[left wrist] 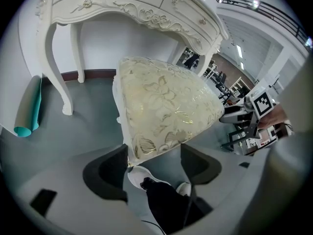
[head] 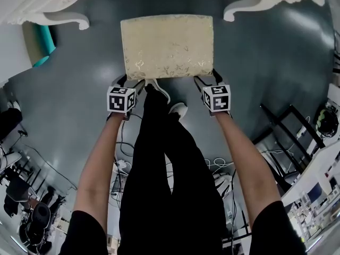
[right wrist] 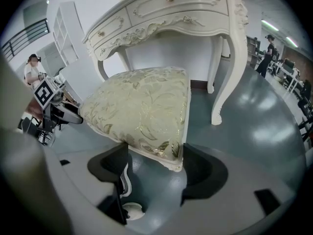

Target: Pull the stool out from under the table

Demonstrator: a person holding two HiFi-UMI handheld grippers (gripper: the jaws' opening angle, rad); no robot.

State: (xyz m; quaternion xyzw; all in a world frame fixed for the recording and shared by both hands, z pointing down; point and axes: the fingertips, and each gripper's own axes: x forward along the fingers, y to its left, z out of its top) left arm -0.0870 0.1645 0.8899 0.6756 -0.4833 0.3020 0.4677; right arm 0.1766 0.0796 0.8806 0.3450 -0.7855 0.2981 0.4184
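Note:
The stool (head: 167, 47), with a cream and gold floral cushion, stands on the grey floor just in front of the white ornate table (head: 50, 16), its far edge level with the table's front legs. My left gripper (head: 130, 82) is on the stool's near left corner, and my right gripper (head: 205, 81) is on the near right corner. In the left gripper view the cushion (left wrist: 161, 102) fills the gap of the left gripper (left wrist: 152, 151), touching both jaws. The right gripper (right wrist: 156, 150) holds the other corner of the cushion (right wrist: 142, 106) the same way.
A curved table leg (left wrist: 56, 67) stands left of the stool and another (right wrist: 222, 72) to its right. A teal roll (head: 45, 41) leans by the left leg. The person's legs and white shoes (head: 178, 109) are just behind the stool. Cables (head: 125, 166) and a black rack (head: 287, 121) lie behind.

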